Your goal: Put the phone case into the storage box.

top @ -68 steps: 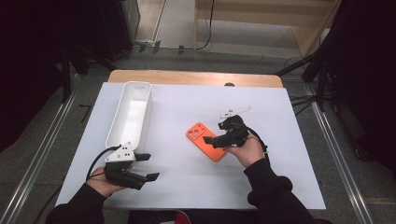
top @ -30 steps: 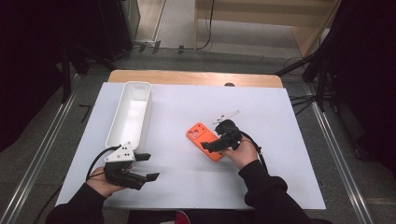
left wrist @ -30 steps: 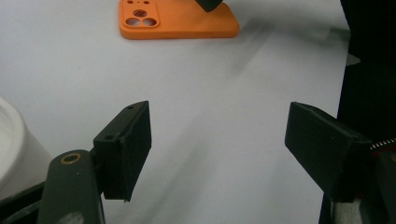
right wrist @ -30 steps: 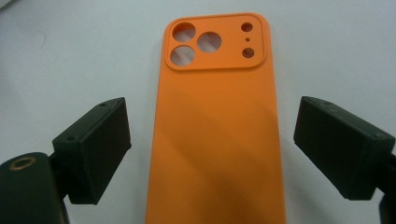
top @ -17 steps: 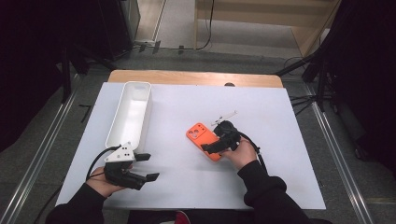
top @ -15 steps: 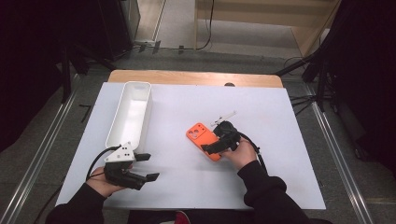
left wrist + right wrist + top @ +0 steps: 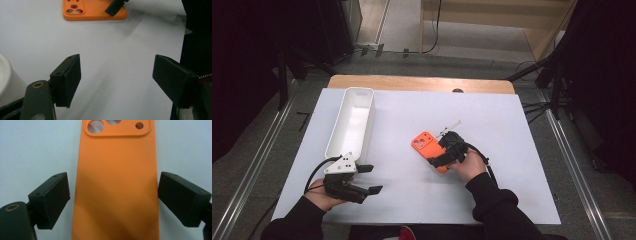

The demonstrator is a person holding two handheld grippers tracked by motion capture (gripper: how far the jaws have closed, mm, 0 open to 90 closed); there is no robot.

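Right hand-held gripper: I had it low over the orange phone case, its jaws spread to either side of the case's long edges. In the right gripper view a sliver of white showed between each pad and the case, so I read the jaws as open and not pressing.

Orange phone case: it lay flat on the white sheet, back side up, right of the bench's middle. In the right gripper view its camera cut-outs sat at the far end, away from the hand-held gripper.

Left hand-held gripper: I held it near the front left of the bench, jaws pointing toward the centre. In the left gripper view the two pads stood wide apart with bare white sheet between them, so it was open and held nothing.

View from the left: the case lay well ahead of the left jaws, with one black jaw of the other gripper over its near edge.

White tray: a long, narrow tray stood on the left part of the bench, its near end just beside the left hand-held gripper and well apart from the case.

Bench: a white sheet covered it, with a wooden edge showing at the far side.
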